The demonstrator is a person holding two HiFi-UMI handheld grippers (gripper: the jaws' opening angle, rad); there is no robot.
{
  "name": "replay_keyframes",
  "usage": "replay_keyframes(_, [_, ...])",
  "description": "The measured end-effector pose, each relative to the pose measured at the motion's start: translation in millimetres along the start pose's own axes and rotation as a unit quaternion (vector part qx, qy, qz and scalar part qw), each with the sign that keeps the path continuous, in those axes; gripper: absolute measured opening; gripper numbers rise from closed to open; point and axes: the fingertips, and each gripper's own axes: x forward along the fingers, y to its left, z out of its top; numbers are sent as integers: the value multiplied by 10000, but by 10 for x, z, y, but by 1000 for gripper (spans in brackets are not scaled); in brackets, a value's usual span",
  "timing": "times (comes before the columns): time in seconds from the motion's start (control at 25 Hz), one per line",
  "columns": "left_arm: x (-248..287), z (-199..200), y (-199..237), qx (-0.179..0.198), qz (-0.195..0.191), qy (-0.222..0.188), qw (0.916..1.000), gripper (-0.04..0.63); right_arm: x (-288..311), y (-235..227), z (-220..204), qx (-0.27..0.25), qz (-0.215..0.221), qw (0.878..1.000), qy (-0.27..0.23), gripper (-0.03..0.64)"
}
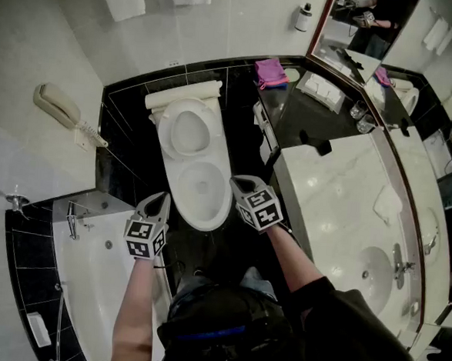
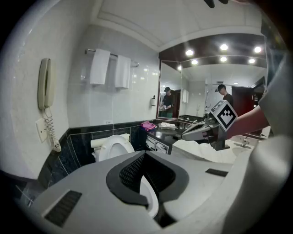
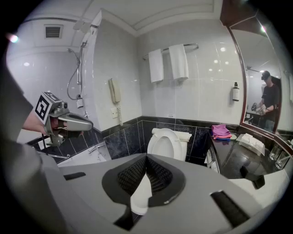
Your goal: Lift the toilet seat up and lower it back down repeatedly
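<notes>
**Seat Up, Both Jaws Shut and Empty**

Facing the toilet (image 1: 204, 188) at the far edge of the dark floor, backed against the black-tiled wall, between the bathtub (image 1: 89, 263) and the marble bench (image 1: 337, 187). Finding the toilet seat (image 1: 191, 112) raised, tilted back toward the wall, with the white bowl lying open below it.

Holding the left gripper (image 1: 160, 200) near the bowl's front-left rim, angled downward, well apart from the raised seat. Showing, in the left gripper view, jaws closed together with nothing between them, only the bowl beyond the pads.

Holding the right gripper (image 1: 237, 183) beside the bowl's right rim, likewise angled downward and clear of the seat. Showing, in the right gripper view, jaws closed pad to pad and gripping nothing.

Around the toilet: a wall phone (image 1: 58, 104) on the white tiles to the left, a pink cloth (image 1: 271, 71) at the bench's far corner, and a basin (image 1: 374, 267) sunk into the bench near its right edge.
</notes>
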Motion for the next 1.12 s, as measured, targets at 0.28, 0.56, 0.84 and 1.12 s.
replay_keyframes(0.28, [79,36,375,135,-95,-44,9999,-12,397,76,227,-192,-385,9990,101,23])
replay_keyframes(0.56, [431,28,576,52,11,72,10000,-12,878,-71,595,-587,-211,9979,164,100])
replay_keyframes(0.84, [1289,-33,823,-236,537,162,9981,-12,1800,-764,832,-1242,143,9919,214,196])
replay_keyframes(1.12, [2207,-26,901,-526,723,334,9954,-12,2677,-1481,902,-1911,281,9801,457,212])
